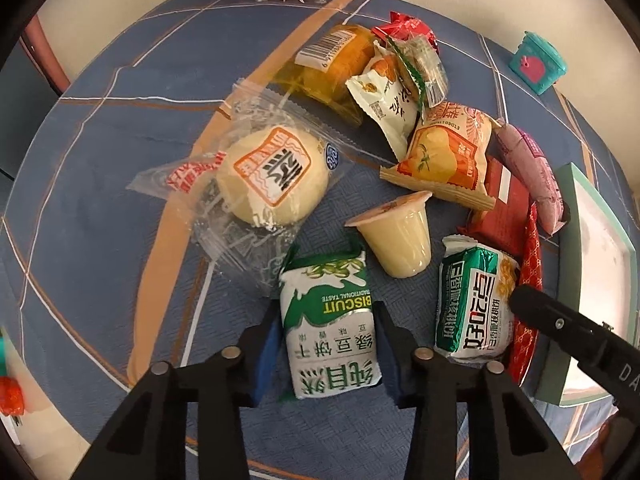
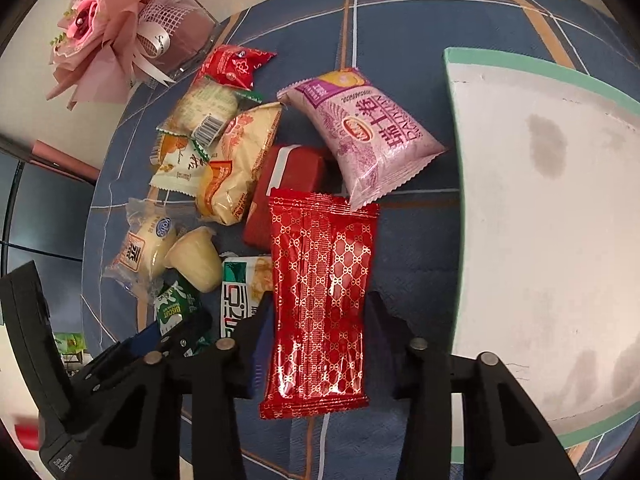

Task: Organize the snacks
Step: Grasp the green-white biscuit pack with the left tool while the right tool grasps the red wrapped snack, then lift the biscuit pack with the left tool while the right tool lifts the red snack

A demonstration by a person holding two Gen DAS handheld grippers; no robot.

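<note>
Snacks heaped on blue tablecloth (image 1: 100,240), left tongs (image 1: 328,344) clamping green biscuit packet (image 1: 328,320), right tongs (image 2: 320,340) gripping red patterned packet (image 2: 320,300), white tray (image 2: 540,240) beside

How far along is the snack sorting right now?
Nothing looks sorted yet: the white tray is bare. In hand: the left hand-held gripper is clamped on the green biscuit pack, and the right hand-held gripper brackets the red patterned packet. Left: the pudding cup, purple pack and others on the tablecloth.
</note>
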